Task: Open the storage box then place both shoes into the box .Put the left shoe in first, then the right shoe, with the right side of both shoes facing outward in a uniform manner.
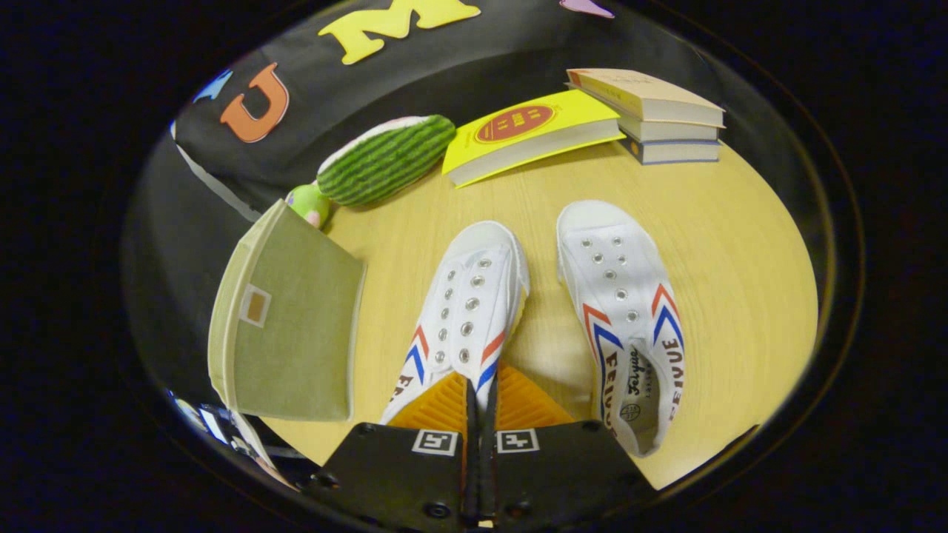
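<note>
Two white canvas shoes with red and blue chevrons lie toe-away on the wooden table. The left shoe starts between my fingers and runs ahead of them. My gripper is shut on the rim of its right side, near the heel. The right shoe lies flat a little to the right, apart from the fingers, its insole showing. The olive fabric storage box stands to the left of the left shoe. A flat panel with a small label pocket faces me; I cannot tell where its opening is.
Beyond the shoes, a green striped plush toy lies behind the box. Next to the toy is a yellow book, then a stack of three books. The box sits at the table's left edge.
</note>
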